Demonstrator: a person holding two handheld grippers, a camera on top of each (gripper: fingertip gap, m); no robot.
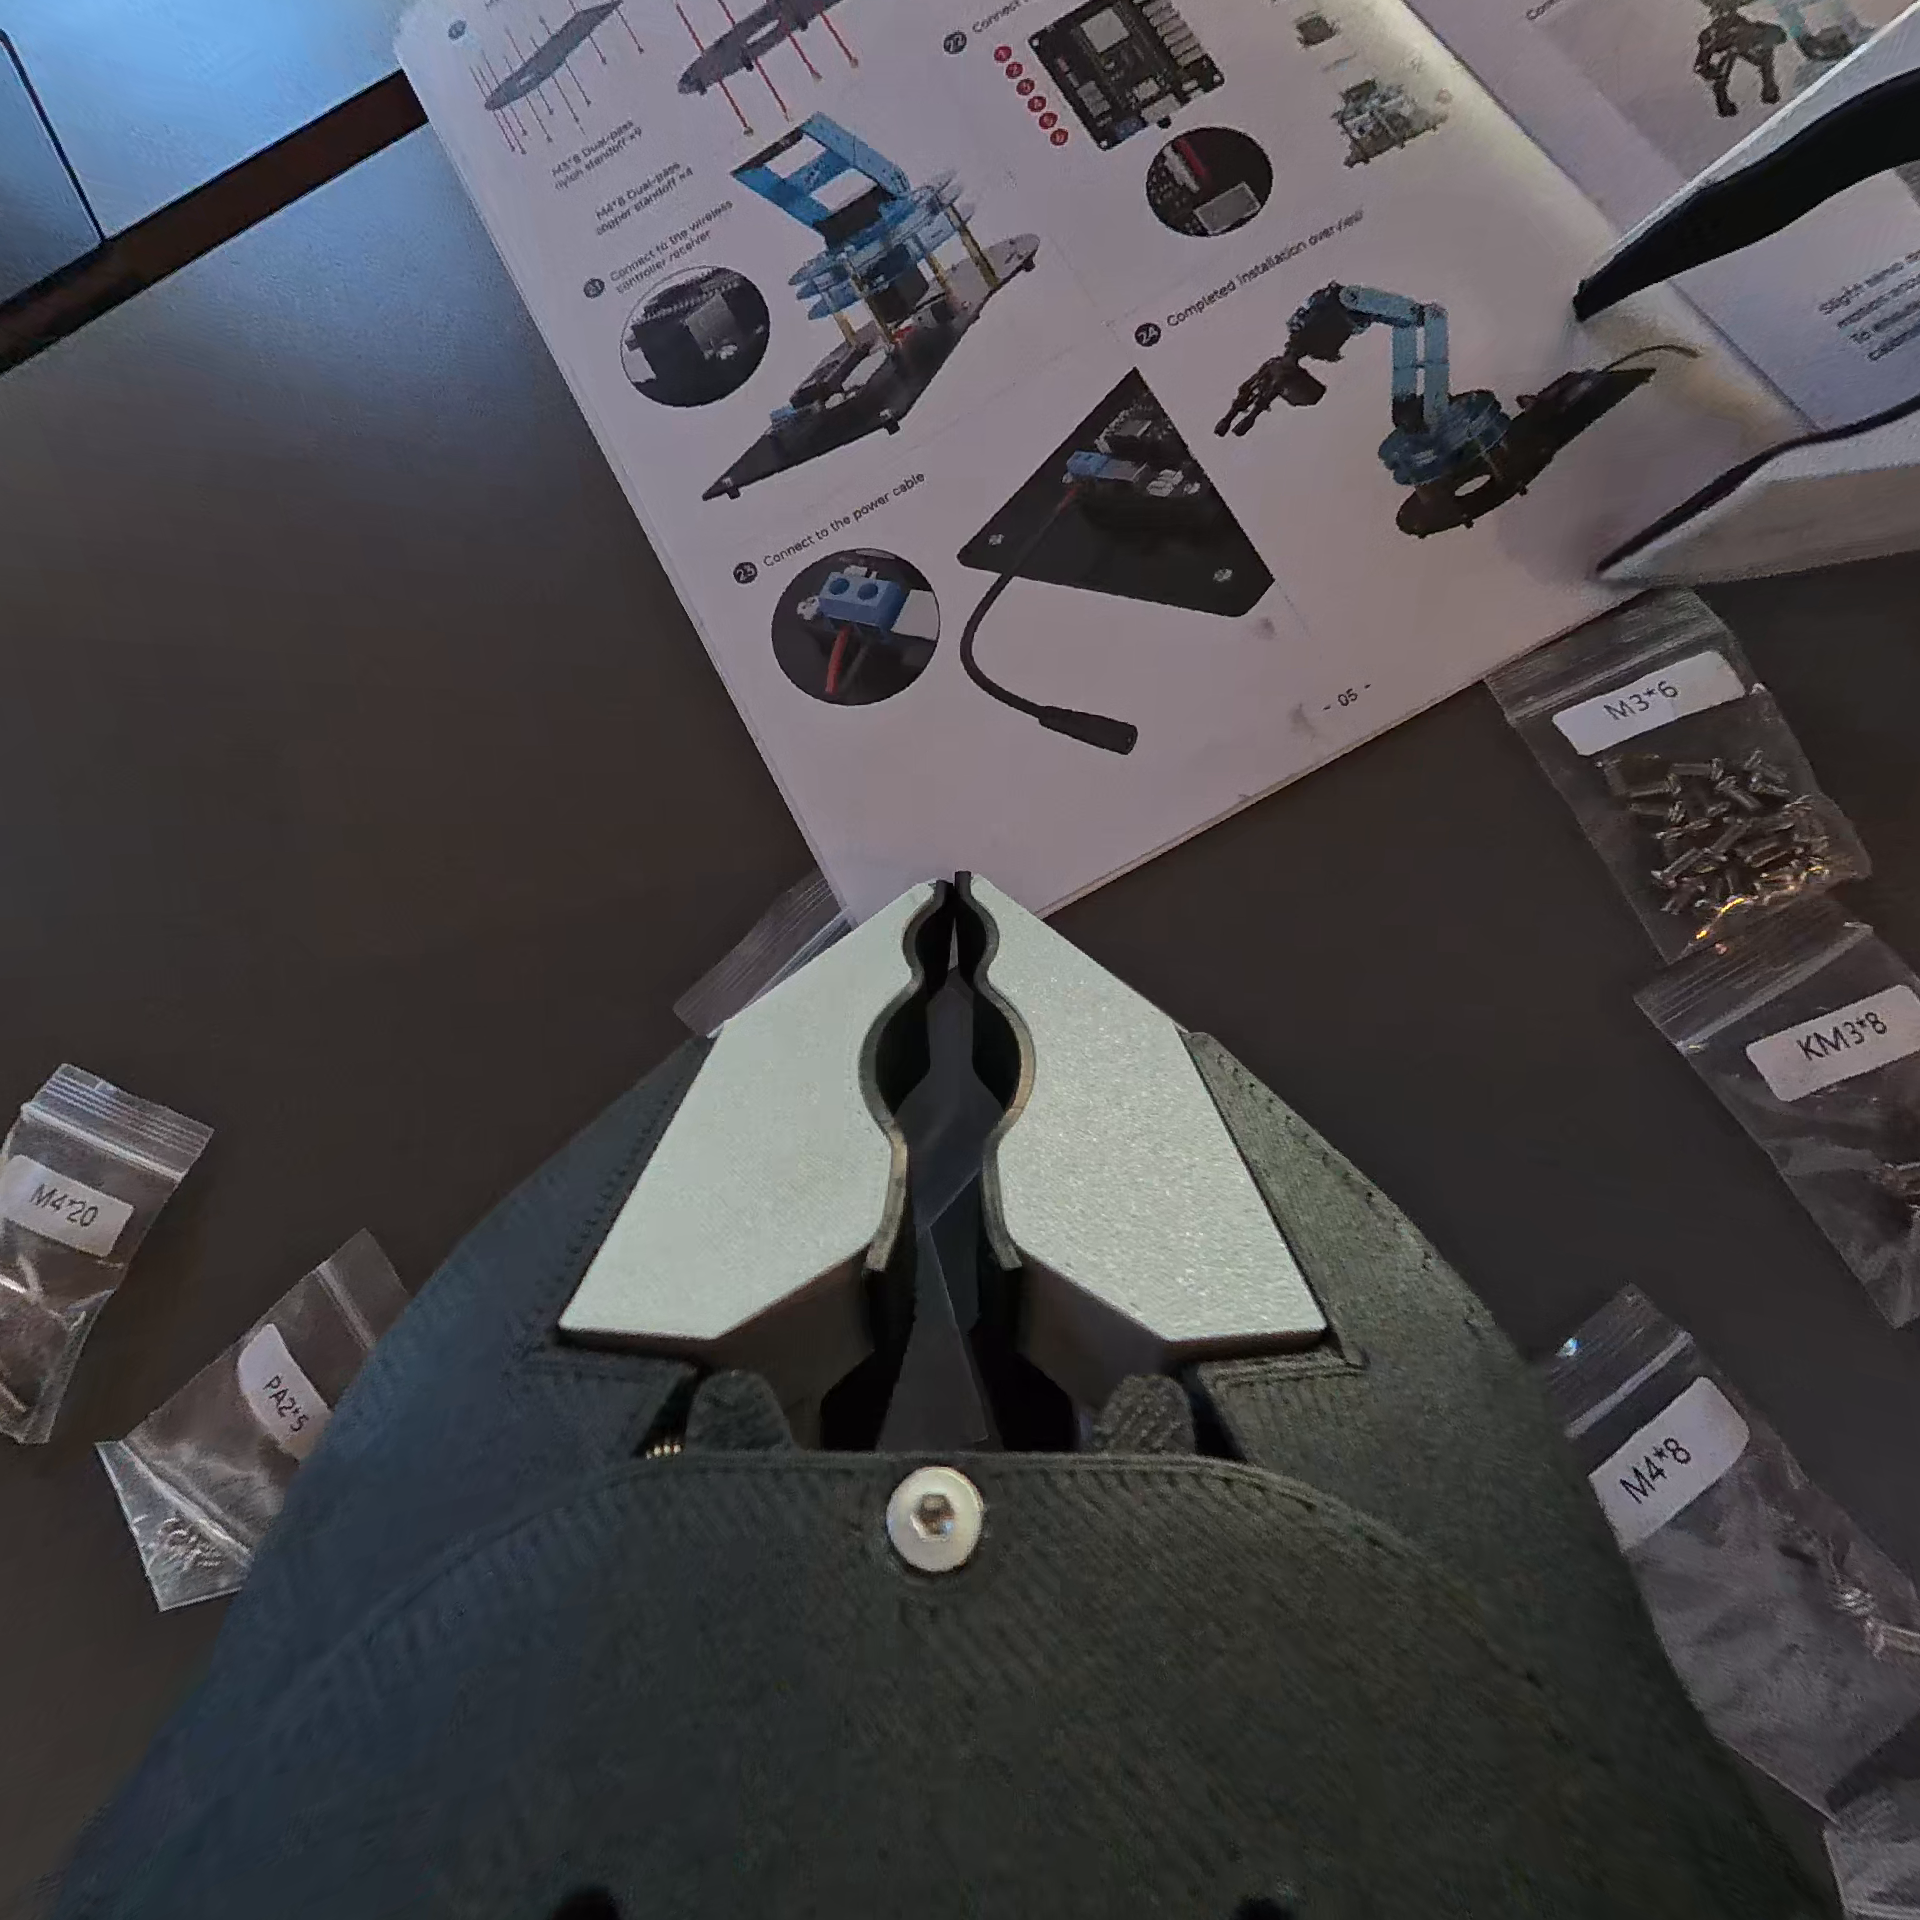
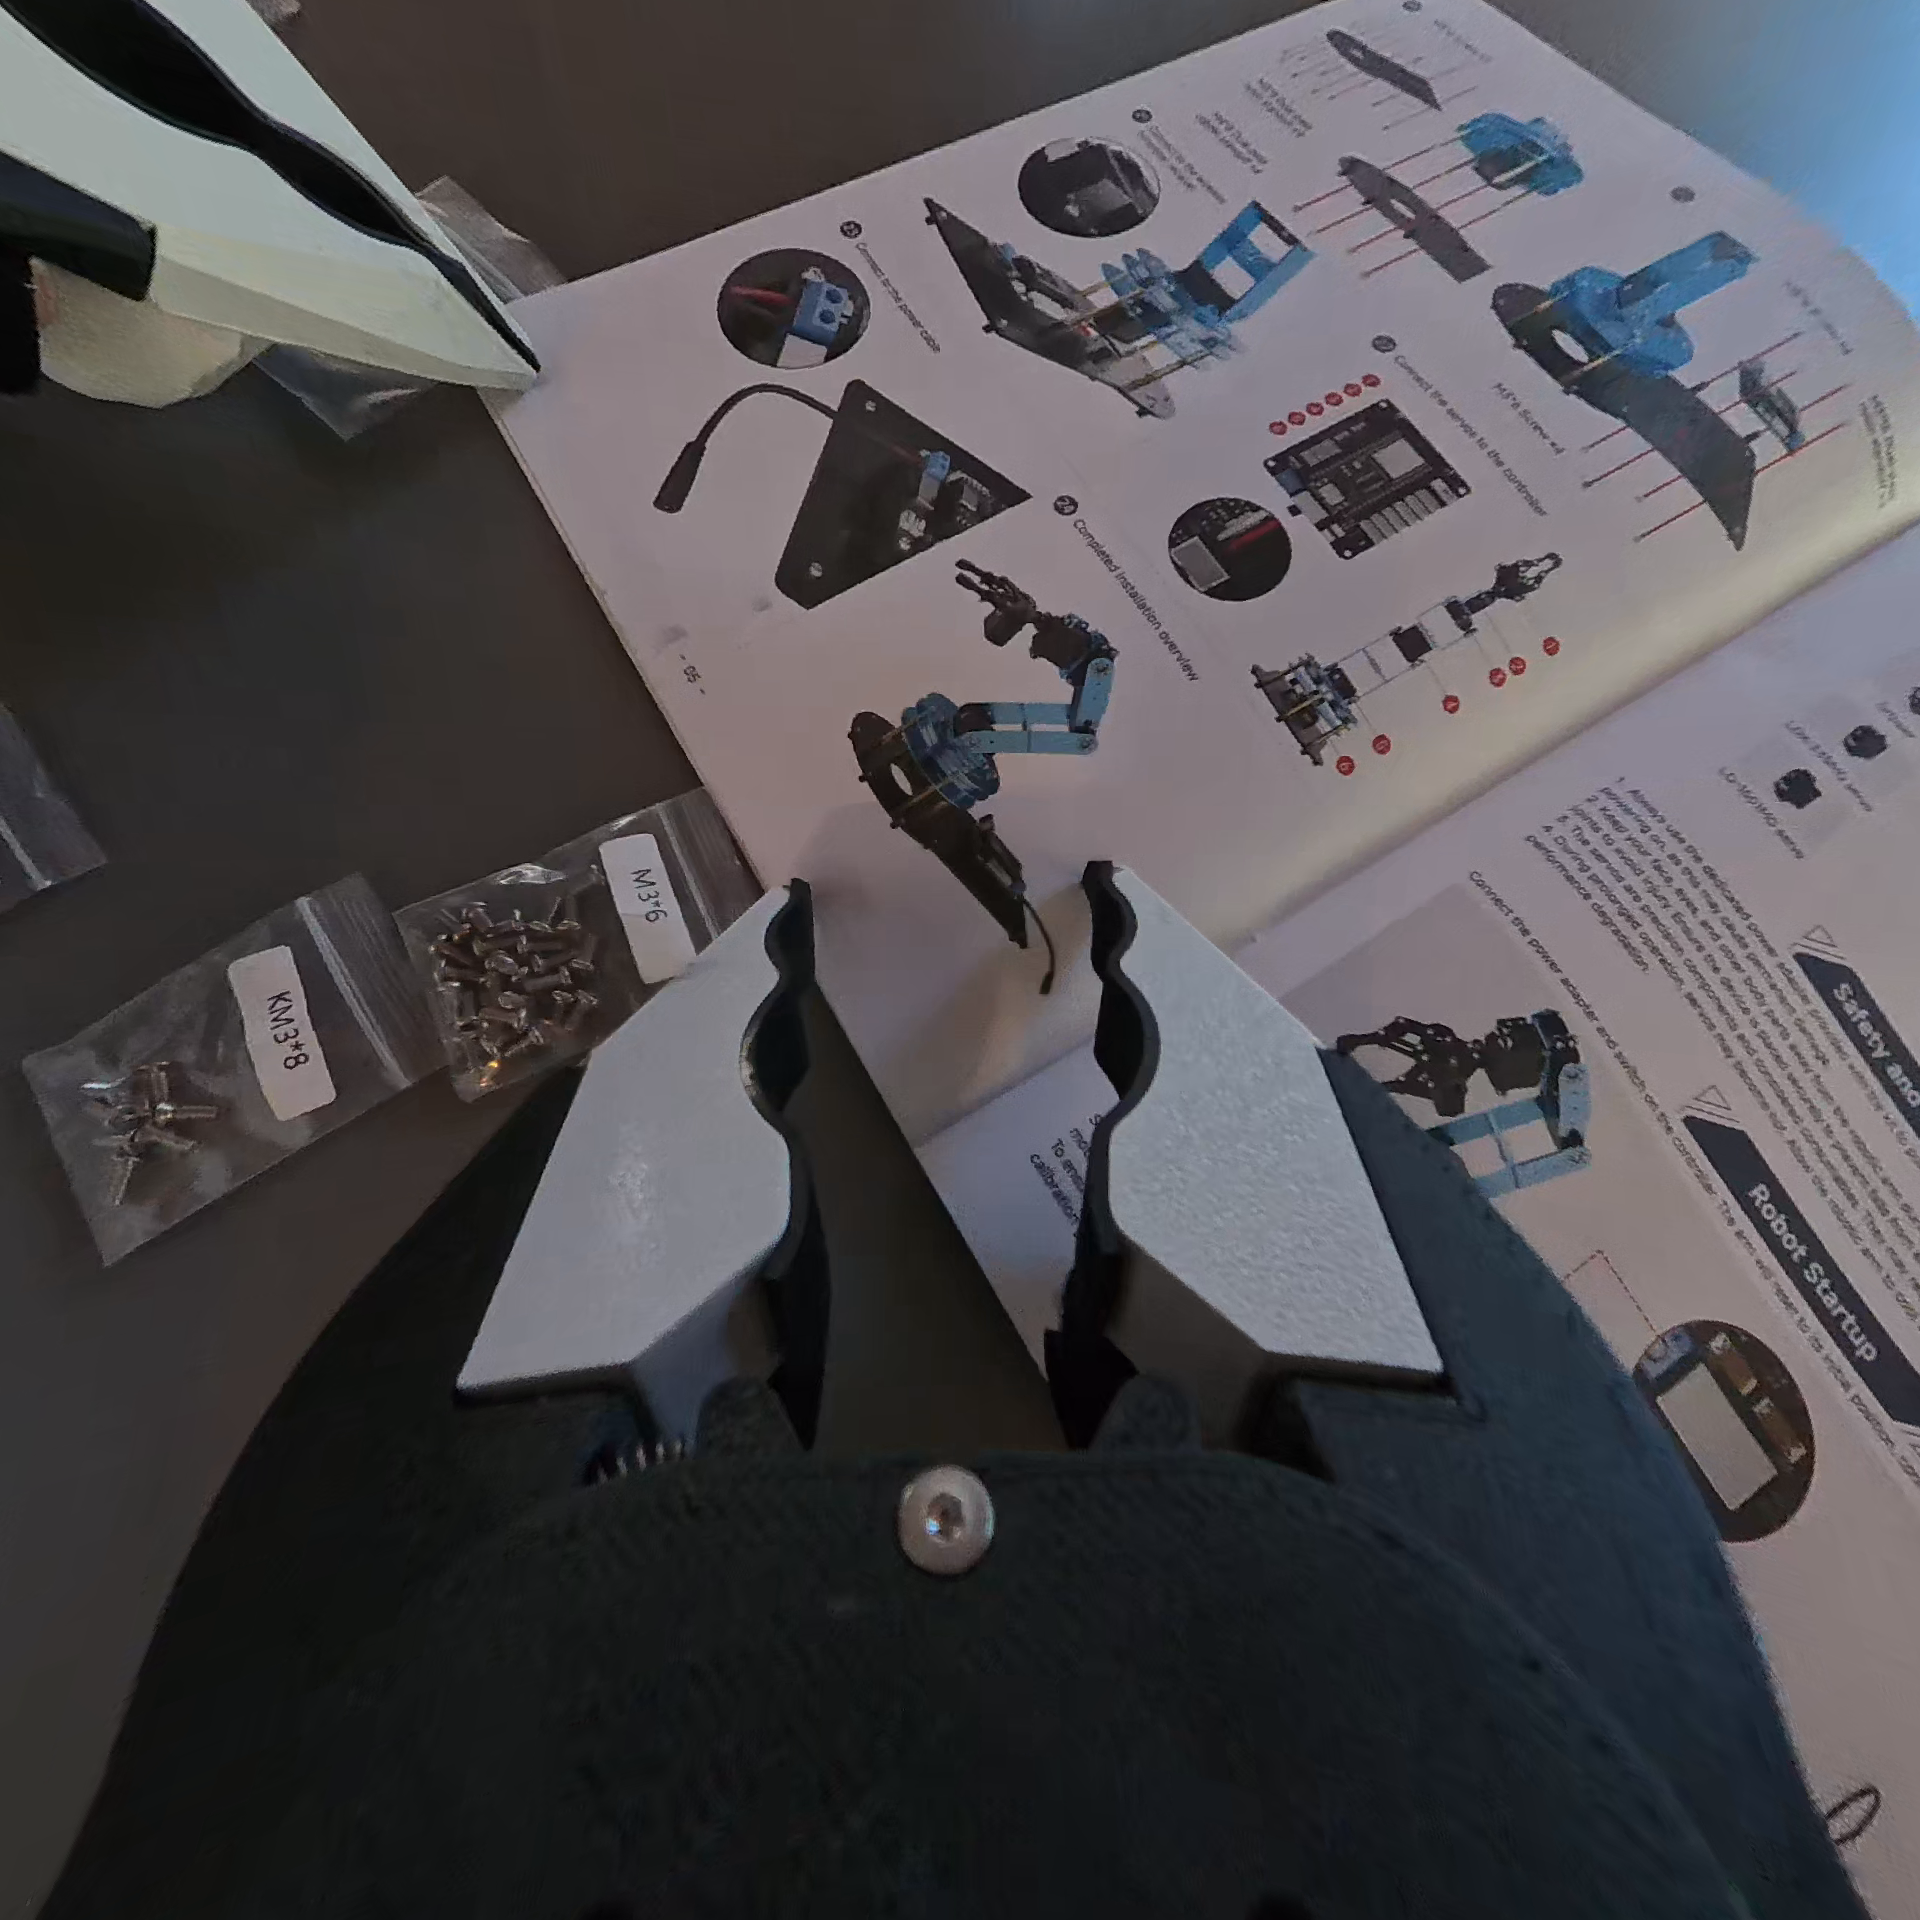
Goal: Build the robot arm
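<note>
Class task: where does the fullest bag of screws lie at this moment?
The fullest screw bag lies on the dark table, just left of the right gripper, between the booklet and a sparser bag.

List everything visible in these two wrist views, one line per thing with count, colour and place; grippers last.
instruction booklet: one, white pages with blue and black diagrams, open on the table ahead of both grippers.
bag of many screws: one, clear with white label, at the booklet's lower edge, next to the right gripper's left finger.
bag of few screws: one, clear with white label, beside the fuller bag.
other small bags: at least four more, clear with white labels, either side of the left gripper.
table: one, dark brown.
left gripper: white fingers, black body, shut, tips at the booklet's near corner.
right gripper: same colours, open, over the booklet's lower edge.
</note>
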